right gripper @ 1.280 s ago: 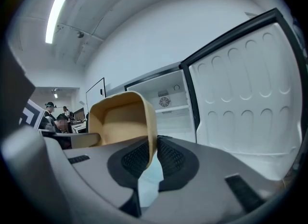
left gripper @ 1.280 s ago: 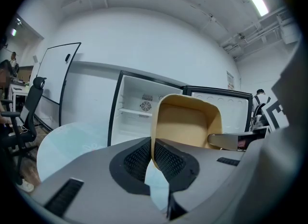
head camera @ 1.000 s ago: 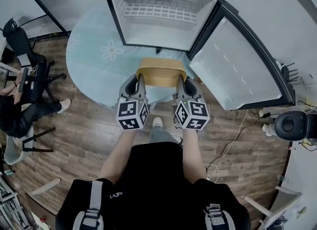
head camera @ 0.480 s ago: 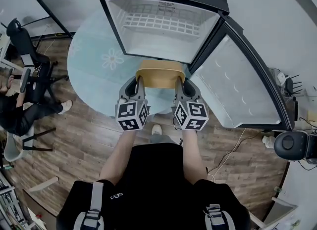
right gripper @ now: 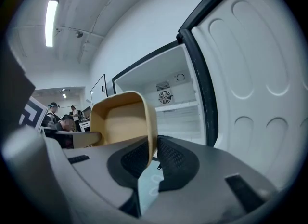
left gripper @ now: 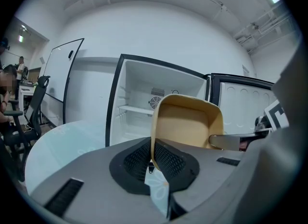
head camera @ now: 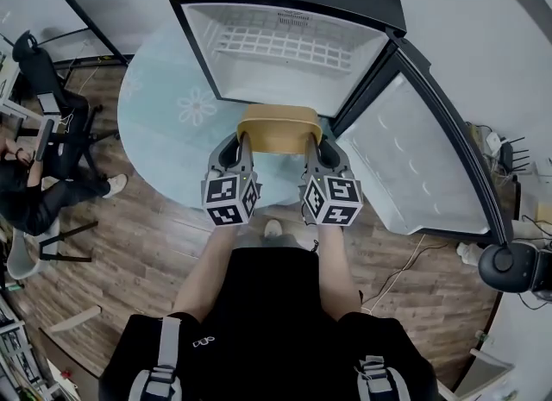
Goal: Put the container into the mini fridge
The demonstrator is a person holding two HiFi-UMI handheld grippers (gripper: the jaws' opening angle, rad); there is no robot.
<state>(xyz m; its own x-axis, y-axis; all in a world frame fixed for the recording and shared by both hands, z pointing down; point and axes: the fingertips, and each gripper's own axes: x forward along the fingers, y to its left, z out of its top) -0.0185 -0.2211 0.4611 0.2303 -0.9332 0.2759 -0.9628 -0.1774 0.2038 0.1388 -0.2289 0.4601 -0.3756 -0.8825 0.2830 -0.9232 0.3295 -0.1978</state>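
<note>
A tan rectangular container (head camera: pixel 279 128) hangs in the air just before the open mini fridge (head camera: pixel 285 46). My left gripper (head camera: pixel 242 143) is shut on its left wall, my right gripper (head camera: pixel 312 144) on its right wall. In the left gripper view the container (left gripper: pixel 190 122) rises from between the black pads (left gripper: pixel 137 160). In the right gripper view the container (right gripper: pixel 126 122) stands the same way, with the fridge's white inside (right gripper: pixel 180 102) behind it. The fridge holds a wire shelf (head camera: pixel 276 44) and nothing else that I can see.
The fridge door (head camera: pixel 423 162) swings out wide to the right. The fridge stands on a round pale table (head camera: pixel 159 123) with flower prints. A person sits by a black chair (head camera: pixel 43 89) at the left. Cables and a black device (head camera: pixel 509 266) lie on the wood floor at right.
Both grippers have carried the container forward toward the fridge opening. The fridge now looks nearer and larger in the head view.
</note>
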